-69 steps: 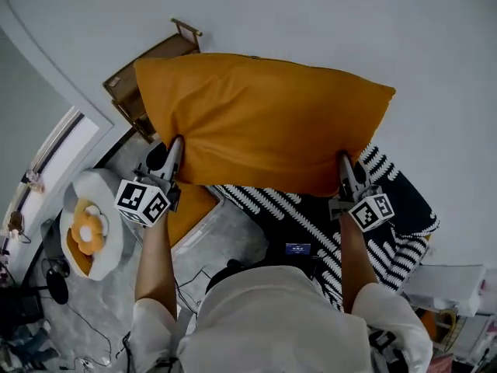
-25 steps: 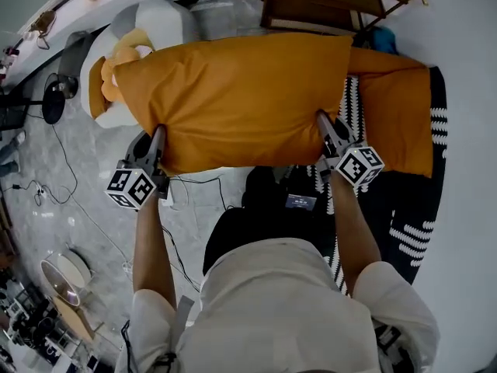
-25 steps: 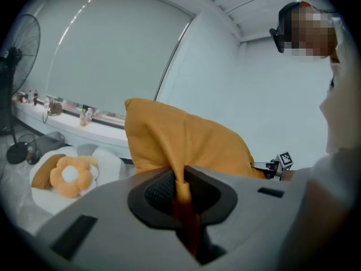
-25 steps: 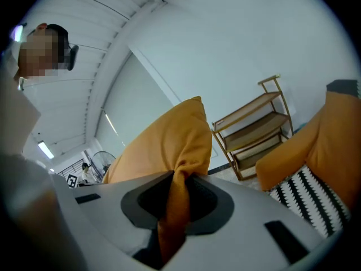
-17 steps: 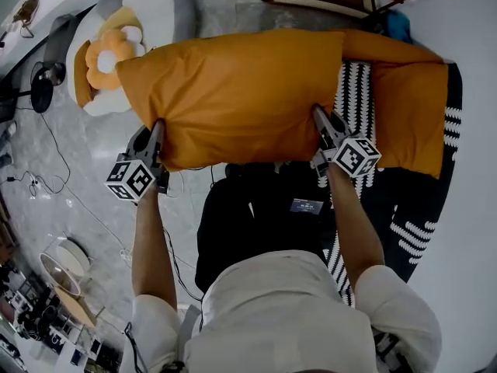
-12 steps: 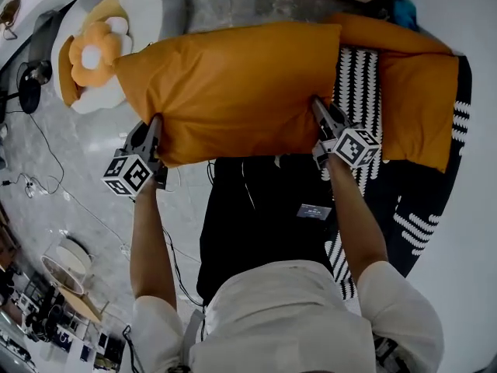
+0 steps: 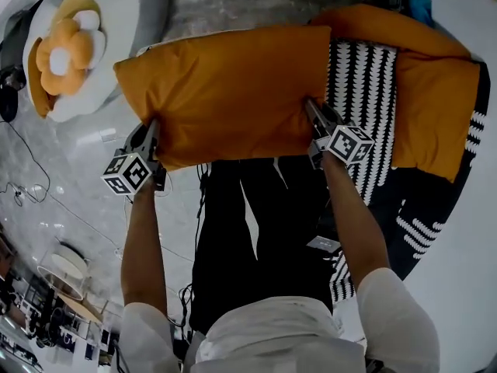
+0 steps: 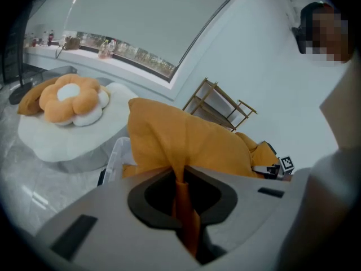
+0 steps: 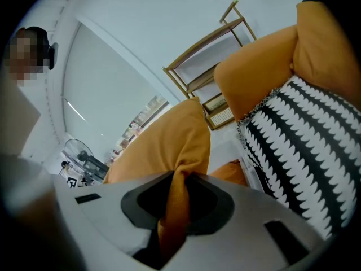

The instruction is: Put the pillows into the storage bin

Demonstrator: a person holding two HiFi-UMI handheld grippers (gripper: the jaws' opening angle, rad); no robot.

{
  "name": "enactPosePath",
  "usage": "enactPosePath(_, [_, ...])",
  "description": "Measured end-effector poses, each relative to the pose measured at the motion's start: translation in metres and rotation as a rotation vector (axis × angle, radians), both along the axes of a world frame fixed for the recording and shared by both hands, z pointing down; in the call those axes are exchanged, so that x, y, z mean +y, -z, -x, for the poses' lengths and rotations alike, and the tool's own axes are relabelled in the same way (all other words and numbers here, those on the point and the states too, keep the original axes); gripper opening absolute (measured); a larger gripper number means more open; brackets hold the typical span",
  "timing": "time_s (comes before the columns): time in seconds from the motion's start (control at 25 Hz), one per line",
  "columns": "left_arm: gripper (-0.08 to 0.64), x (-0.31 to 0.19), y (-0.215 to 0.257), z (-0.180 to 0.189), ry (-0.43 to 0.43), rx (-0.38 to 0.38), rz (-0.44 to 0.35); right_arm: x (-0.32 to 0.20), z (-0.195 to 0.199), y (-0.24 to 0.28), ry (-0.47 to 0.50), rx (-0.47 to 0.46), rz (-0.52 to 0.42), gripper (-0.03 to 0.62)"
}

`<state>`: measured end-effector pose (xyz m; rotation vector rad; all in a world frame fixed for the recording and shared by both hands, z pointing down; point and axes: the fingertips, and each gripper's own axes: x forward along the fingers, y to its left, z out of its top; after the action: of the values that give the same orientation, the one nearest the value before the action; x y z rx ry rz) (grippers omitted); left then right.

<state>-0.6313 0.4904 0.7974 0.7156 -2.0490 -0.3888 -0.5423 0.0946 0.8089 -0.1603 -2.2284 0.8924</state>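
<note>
1. An orange pillow (image 7: pixel 225 92) is held up in the air, stretched between the two grippers. The floor directly beneath it is covered in the head view.
2. A black-and-white patterned pillow (image 7: pixel 361 107) is seen to the right. Its left edge is overlapped by the orange pillow, and its top and right side are wrapped by a second orange pillow (image 7: pixel 435 115).
3. A white round cushion (image 7: pixel 124 22) is seen at upper left, cut off by the frame edge, with a flower cushion (image 7: pixel 62 49) resting on it.
4. Of the storage bin (image 8: pixel 115 154), only a translucent rim is made out in the left gripper view. It lies low behind the orange pillow, with something orange inside. It cannot be picked out in the head view.
5. The left gripper (image 7: pixel 153 134) is clamped on a pinched fold at the orange pillow's lower left corner, and the fabric is squeezed thin between the jaws.
6. The right gripper (image 7: pixel 313 113) is likewise closed on a bunched fold at the lower right corner.
</note>
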Motion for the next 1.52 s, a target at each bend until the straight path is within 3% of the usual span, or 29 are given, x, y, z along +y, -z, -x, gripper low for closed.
enactPosePath(0.28, [0.04, -0.001, -0.065, 0.001, 0.016, 0.056, 0.037, -0.001, -0.004, -0.064, -0.014, 0.058, -0.004, 0.078])
enactPosePath(0.64, [0.052, 0.007, -0.112, 0.003, 0.022, 0.109, 0.109, 0.003, -0.002, -0.112, -0.006, 0.111, 0.002, 0.095])
enactPosePath(0.72, [0.093, 0.016, -0.121, 0.008, 0.049, 0.102, 0.163, 0.003, 0.0, -0.123, -0.024, 0.148, 0.005, 0.134])
enactPosePath(0.8, [0.259, 0.026, -0.129, 0.015, 0.103, 0.102, 0.193, 0.0, -0.002, -0.138, -0.056, 0.217, -0.013, 0.212])
enactPosePath(0.92, [0.268, 0.03, -0.126, 0.013, 0.098, 0.067, 0.201, -0.011, -0.015, -0.145, -0.083, 0.273, -0.161, 0.244])
enactPosePath(1.0, [0.268, 0.021, -0.116, 0.008, 0.039, 0.038, 0.18, -0.013, -0.015, -0.129, -0.083, 0.23, -0.222, 0.244])
enactPosePath(1.08, [0.242, 0.009, -0.094, 0.008, -0.009, -0.011, 0.13, -0.004, -0.007, -0.103, -0.058, 0.148, -0.208, 0.244])
enactPosePath(1.16, [0.23, -0.003, -0.063, 0.009, -0.047, -0.073, 0.055, 0.009, 0.004, -0.069, -0.026, 0.04, -0.195, 0.244])
enactPosePath(1.28, [0.231, -0.024, -0.005, 0.012, -0.101, -0.159, -0.077, 0.019, 0.019, -0.001, -0.008, -0.136, -0.254, 0.212])
enactPosePath(1.52, [0.23, -0.061, 0.143, 0.037, -0.233, -0.434, -0.165, 0.036, 0.04, 0.169, 0.024, -0.434, -0.375, 0.212])
